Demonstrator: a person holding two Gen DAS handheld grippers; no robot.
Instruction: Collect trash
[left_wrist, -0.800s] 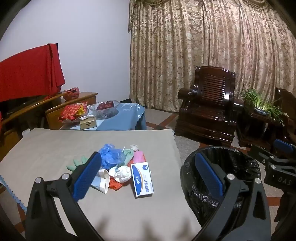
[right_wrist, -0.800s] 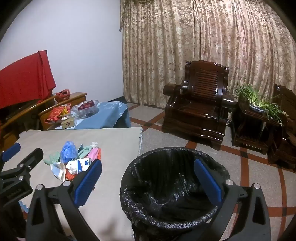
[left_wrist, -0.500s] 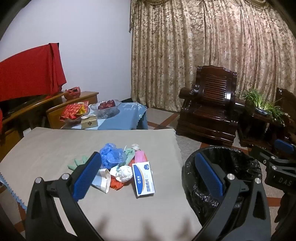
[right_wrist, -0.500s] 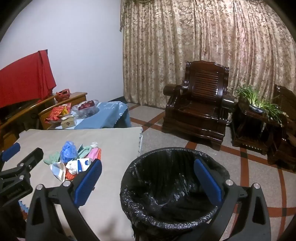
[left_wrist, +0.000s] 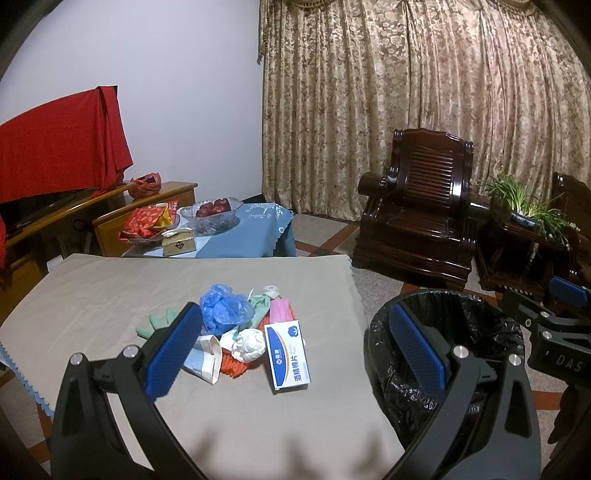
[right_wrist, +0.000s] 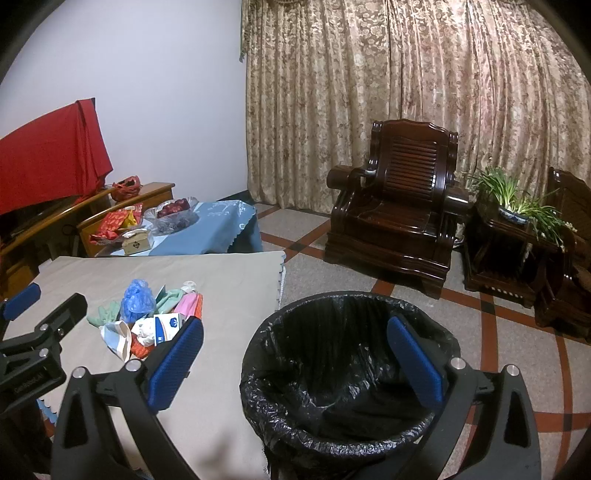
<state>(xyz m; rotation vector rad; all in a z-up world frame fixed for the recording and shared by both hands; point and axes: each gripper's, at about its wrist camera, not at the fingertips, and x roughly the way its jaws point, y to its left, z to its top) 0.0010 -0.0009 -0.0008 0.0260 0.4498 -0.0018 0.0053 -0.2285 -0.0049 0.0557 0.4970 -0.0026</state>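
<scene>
A pile of trash lies on the grey-covered table (left_wrist: 110, 288): a white and blue box (left_wrist: 288, 354), a blue plastic bag (left_wrist: 223, 308), a crumpled white tissue (left_wrist: 249, 343), a paper cup (left_wrist: 205, 358), a pink mask (left_wrist: 279, 310) and a green glove (left_wrist: 155, 325). The pile also shows in the right wrist view (right_wrist: 147, 317). A bin lined with a black bag (right_wrist: 347, 369) stands on the floor right of the table. My left gripper (left_wrist: 295, 350) is open and empty, held above the table short of the pile. My right gripper (right_wrist: 295, 362) is open and empty above the bin's near rim.
Behind the table stands a low table with a blue cloth (left_wrist: 236, 240), a glass fruit bowl (left_wrist: 212, 214) and red packets. A dark wooden armchair (left_wrist: 417, 229) and a side table with a plant (left_wrist: 524, 206) stand at the back right. Curtains cover the far wall.
Both views have shifted very slightly; the pile sits a touch nearer in the left wrist view. Both grippers stay open and empty.
</scene>
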